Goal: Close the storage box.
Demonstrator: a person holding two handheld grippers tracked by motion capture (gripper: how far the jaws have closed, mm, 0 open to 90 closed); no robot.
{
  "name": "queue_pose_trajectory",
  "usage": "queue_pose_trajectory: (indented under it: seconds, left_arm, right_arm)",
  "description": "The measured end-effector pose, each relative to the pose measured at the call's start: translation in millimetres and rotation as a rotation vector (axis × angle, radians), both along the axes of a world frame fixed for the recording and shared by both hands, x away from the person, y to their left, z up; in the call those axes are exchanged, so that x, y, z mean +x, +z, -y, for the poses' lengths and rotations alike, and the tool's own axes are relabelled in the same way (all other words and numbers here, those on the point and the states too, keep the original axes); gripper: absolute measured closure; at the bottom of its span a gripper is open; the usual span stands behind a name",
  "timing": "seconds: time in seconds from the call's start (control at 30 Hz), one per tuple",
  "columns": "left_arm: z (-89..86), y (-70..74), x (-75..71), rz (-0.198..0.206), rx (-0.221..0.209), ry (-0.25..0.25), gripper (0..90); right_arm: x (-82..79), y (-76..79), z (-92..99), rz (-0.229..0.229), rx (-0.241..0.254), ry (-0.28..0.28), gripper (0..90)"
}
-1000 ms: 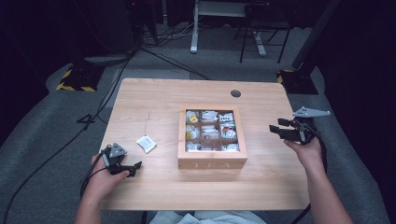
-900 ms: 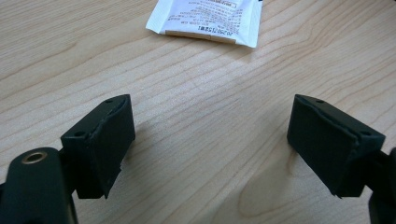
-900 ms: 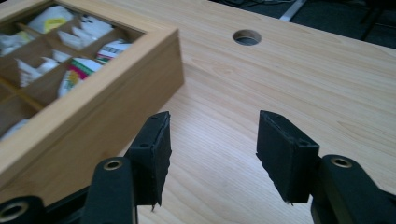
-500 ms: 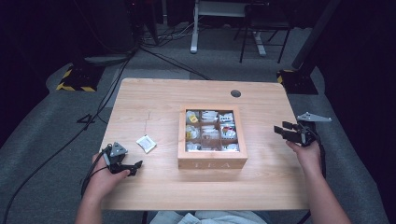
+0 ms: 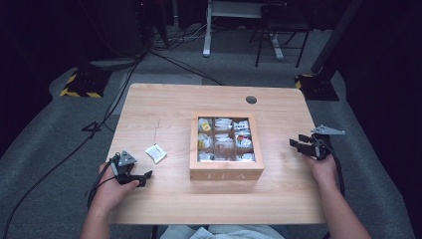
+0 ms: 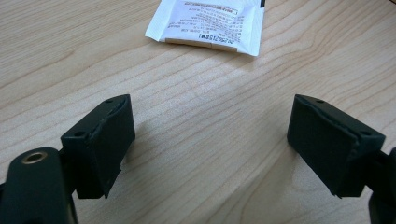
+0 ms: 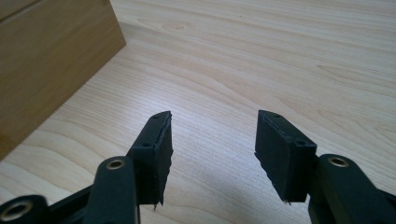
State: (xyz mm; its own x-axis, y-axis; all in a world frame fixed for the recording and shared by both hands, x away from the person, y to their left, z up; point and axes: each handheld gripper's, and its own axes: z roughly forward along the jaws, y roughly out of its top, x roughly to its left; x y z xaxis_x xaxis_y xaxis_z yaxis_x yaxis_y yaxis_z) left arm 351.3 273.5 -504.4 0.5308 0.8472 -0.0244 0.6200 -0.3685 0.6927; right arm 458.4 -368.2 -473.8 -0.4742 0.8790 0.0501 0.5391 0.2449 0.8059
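A wooden tea box [image 5: 226, 171] with a glass lid stands in the middle of the table, with several packets inside its compartments. A white tea sachet [image 5: 156, 153] lies flat on the wood to its left. My left gripper [image 5: 144, 177] rests low near the front left edge, open and empty; in the left gripper view the sachet [image 6: 210, 23] lies just beyond its jaws. My right gripper [image 5: 294, 145] hovers close over the table at the right of the box, jaws open with nothing between them. In the right gripper view the box's side wall [image 7: 42, 60] shows at the left.
The light wooden table [image 5: 164, 107] has a round cable hole [image 5: 251, 99] at the back. Beyond it on the grey floor are cables, a desk frame [image 5: 239, 30] and yellow-black marked bases [image 5: 79, 84].
My right gripper has come down toward the tabletop and shifted slightly nearer. The left gripper, the sachet and the box have stayed in place.
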Motion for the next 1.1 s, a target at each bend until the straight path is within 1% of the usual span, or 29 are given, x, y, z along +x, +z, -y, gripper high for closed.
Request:
queue_pose_trajectory:
  seconds: [0.03, 0.1, 0.2, 0.33, 0.57, 0.63, 0.67, 0.73, 0.8, 0.87, 1.0, 1.03, 1.1]
  left_arm:
    - [0.0, 0.0, 0.0, 0.0, 0.0, 0.0, 15.7]
    - [0.0, 0.0, 0.0, 0.0, 0.0, 0.0, 15.7]
    - [0.0, 0.0, 0.0, 0.0, 0.0, 0.0, 15.7]
    - [0.1, 0.0, 0.2, 0.0, -0.001, 0.0, 15.7]
    - [0.2, 0.3, 0.5, -0.003, 0.003, -0.001, 15.7]
    - [0.2, 0.2, 0.5, -0.003, 0.002, 0.0, 15.7]
    - [0.2, 0.2, 0.5, -0.003, 0.003, -0.001, 15.7]
    - [0.2, 0.3, 0.5, -0.003, 0.003, -0.001, 15.7]
    - [0.1, 0.3, 0.7, -0.003, 0.003, -0.002, 15.7]
    - [0.3, 0.2, 0.8, -0.003, 0.002, -0.001, 15.7]
    - [0.4, 0.2, 0.7, -0.003, 0.002, -0.001, 15.7]
    - [0.4, 0.1, 0.7, -0.003, 0.002, -0.001, 15.7]
    - [0.4, 0.1, 0.7, -0.002, 0.001, -0.001, 15.7]
  right_arm:
    - [-0.1, -1.4, -0.6, 0.003, -0.008, 0.001, 46.3]
    - [0.2, -4.4, -2.3, -0.01, -0.017, 0.002, 46.3]
    - [0.7, -9.8, -4.9, -0.029, -0.015, -0.001, 46.1]
    - [1.0, -16.7, -10.3, -0.028, -0.063, 0.017, 45.7]
    - [0.9, -24.2, -16.7, -0.036, -0.083, 0.034, 44.3]
    - [0.5, -27.0, -18.8, -0.039, -0.107, 0.043, 43.3]
    - [-0.1, -28.0, -19.0, -0.031, -0.102, 0.049, 42.5]
    - [-0.3, -28.3, -18.9, -0.032, -0.097, 0.048, 41.5]
    - [0.1, -28.7, -18.9, -0.035, -0.094, 0.053, 38.4]
    - [1.2, -29.1, -19.7, -0.046, -0.089, 0.065, 31.5]
    - [1.0, -29.9, -26.2, -0.062, -0.104, 0.074, 16.8]
    - [0.7, -30.0, -27.9, -0.067, -0.106, 0.074, 14.8]
    - [0.1, -30.2, -29.2, -0.07, -0.108, 0.064, 13.9]
